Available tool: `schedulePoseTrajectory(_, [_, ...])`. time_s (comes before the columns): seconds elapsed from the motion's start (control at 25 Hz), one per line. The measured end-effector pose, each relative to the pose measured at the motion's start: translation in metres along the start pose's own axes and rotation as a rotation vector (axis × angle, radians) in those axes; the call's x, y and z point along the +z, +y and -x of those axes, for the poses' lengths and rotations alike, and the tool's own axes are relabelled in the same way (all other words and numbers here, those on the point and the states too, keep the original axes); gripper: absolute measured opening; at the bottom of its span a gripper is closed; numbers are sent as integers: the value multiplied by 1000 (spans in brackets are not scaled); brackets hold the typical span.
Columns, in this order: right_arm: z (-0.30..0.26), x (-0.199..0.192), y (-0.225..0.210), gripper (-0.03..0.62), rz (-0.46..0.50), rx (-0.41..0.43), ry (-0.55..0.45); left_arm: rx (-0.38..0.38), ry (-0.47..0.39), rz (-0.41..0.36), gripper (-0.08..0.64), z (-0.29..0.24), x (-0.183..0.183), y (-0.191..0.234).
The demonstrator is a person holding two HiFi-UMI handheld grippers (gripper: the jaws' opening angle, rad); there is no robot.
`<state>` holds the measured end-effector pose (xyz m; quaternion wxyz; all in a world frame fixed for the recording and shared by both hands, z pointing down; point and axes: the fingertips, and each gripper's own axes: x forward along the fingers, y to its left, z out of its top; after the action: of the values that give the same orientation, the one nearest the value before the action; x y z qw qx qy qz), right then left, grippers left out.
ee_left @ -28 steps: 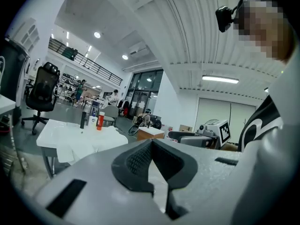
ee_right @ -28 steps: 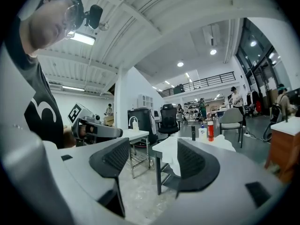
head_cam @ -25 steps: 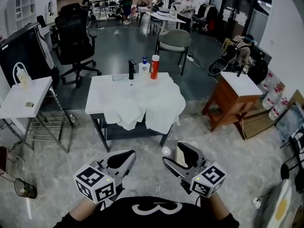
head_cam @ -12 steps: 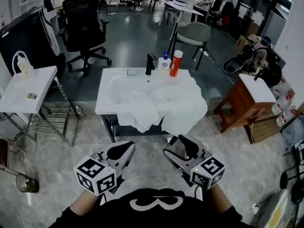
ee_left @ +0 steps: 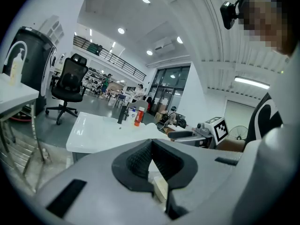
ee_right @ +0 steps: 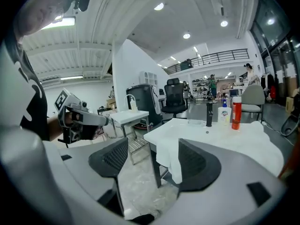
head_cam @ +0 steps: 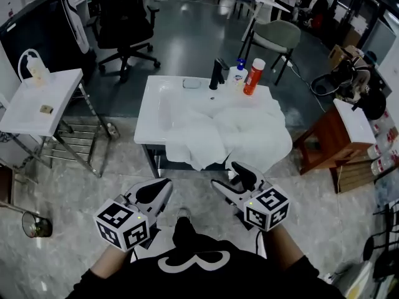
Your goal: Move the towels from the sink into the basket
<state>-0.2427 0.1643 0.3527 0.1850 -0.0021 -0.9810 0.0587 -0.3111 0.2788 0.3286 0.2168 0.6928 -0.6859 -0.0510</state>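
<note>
- white towels (head_cam: 230, 136), soft crumpled cloth, lie heaped in the white rectangular sink (head_cam: 156, 108) ahead of me. they spill over its near edge and right side in loose hanging folds.
- step in hand, as i judge it: the approach. neither of my grippers touches cloth yet, and both sit low and near me, well short of the sink.
- my left gripper (head_cam: 163, 187) is closed, its jaws meeting tip to tip with nothing between them.
- my right gripper (head_cam: 227, 174) has its jaws wide apart and empty; a hanging towel fold shows far beyond the gap.
- next move, i think: reach for the near overhang, part the left jaws and pinch a thick fold. limp cloth will trail, so it wants a high lift.
- no basket shows in any view, so i must find it before carrying.
</note>
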Motion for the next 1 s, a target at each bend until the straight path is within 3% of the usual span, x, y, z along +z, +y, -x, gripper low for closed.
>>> schedulePoseTrajectory(0.36, [-100, -1, -79, 345, -39, -15, 90, 67, 51, 57, 5, -44, 21, 77])
schedulePoseTrajectory(0.72, [-165, -48, -151, 373, -16, -3, 285, 78, 88, 88, 5, -111, 40, 140])
schedulePoseTrajectory(1.0, [-188, -69, -186, 379, -55, -28, 359, 86, 86, 108, 5, -138, 46, 176])
